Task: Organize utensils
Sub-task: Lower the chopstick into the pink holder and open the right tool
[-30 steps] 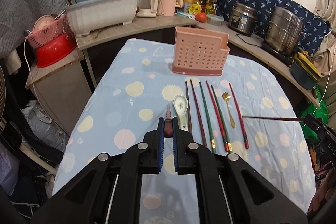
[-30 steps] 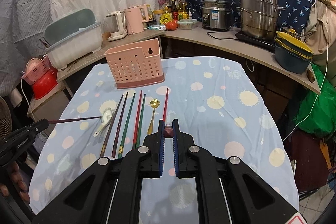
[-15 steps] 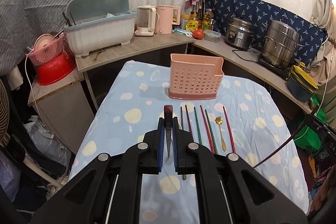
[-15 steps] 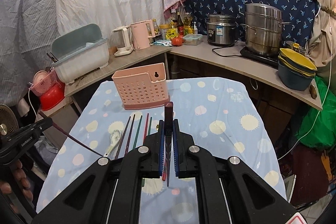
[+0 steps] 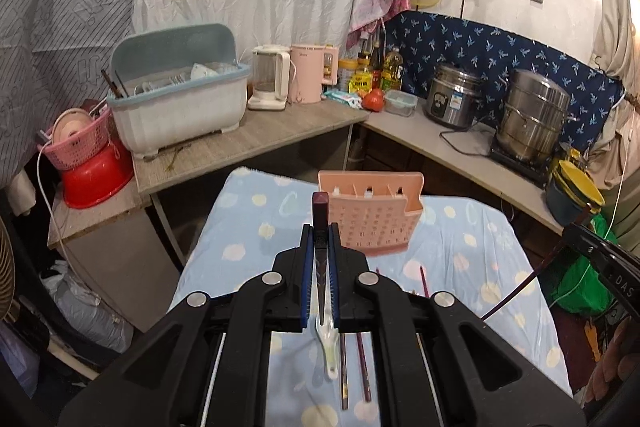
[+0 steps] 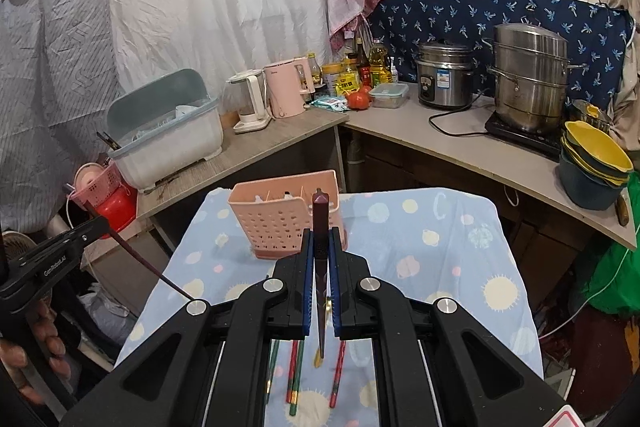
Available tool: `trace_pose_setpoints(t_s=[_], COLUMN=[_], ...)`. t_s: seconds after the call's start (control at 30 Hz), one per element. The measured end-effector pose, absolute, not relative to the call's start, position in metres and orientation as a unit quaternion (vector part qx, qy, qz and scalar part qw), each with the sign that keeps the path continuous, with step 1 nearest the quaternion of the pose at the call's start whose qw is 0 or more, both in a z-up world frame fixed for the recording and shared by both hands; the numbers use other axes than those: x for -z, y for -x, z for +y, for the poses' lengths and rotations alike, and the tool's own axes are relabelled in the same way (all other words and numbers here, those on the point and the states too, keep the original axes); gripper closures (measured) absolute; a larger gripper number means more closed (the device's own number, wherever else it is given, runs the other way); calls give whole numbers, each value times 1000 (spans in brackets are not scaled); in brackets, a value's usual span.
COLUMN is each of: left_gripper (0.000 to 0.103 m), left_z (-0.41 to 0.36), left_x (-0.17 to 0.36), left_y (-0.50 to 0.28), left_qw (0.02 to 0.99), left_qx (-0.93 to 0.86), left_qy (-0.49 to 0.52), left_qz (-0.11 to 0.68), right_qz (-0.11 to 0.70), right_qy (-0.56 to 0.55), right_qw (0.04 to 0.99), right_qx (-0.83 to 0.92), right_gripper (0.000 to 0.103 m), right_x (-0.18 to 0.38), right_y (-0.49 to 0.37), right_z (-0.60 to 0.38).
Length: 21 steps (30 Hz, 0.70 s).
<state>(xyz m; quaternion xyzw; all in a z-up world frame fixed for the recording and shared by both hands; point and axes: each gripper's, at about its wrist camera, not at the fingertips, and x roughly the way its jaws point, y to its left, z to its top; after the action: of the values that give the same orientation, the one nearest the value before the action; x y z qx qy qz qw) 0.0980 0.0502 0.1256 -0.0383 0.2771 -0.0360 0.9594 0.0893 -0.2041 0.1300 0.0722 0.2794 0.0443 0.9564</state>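
While each dark chopstick (image 5: 320, 223) (image 6: 320, 227) stands clamped upright, left gripper (image 5: 320, 239) and right gripper (image 6: 320, 243) hide most of the utensils lying on the desk (image 5: 248, 227); the pink holder (image 5: 374, 215) beyond shows dividers, contents unclear.

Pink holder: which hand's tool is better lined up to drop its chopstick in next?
Probably the right tool: its chopstick lines up over the pink holder. The left tool points at its left edge.

A home kitchen: rice cooker (image 6: 442, 75), steamer pot (image 6: 528, 77), kettles (image 6: 282, 87) on counters
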Motion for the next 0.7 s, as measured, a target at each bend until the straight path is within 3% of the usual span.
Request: trace_pose_setpoints(t_s=[0.4, 0.7], left_gripper=[96, 96], left_z=[23, 10], left_x=[-182, -175], left_y=[-203, -270], left_qw=[970, 969], left_qx=[49, 43], left_qy=[29, 19], left_qz=[237, 244], right_qz=[248, 234], right_qy=[-48, -46], right_qw=[966, 970], right_qx=[-51, -52], right_gripper=[96, 96], right_x=[-181, -185], right_y=[-201, -270], right_z=[-190, -174])
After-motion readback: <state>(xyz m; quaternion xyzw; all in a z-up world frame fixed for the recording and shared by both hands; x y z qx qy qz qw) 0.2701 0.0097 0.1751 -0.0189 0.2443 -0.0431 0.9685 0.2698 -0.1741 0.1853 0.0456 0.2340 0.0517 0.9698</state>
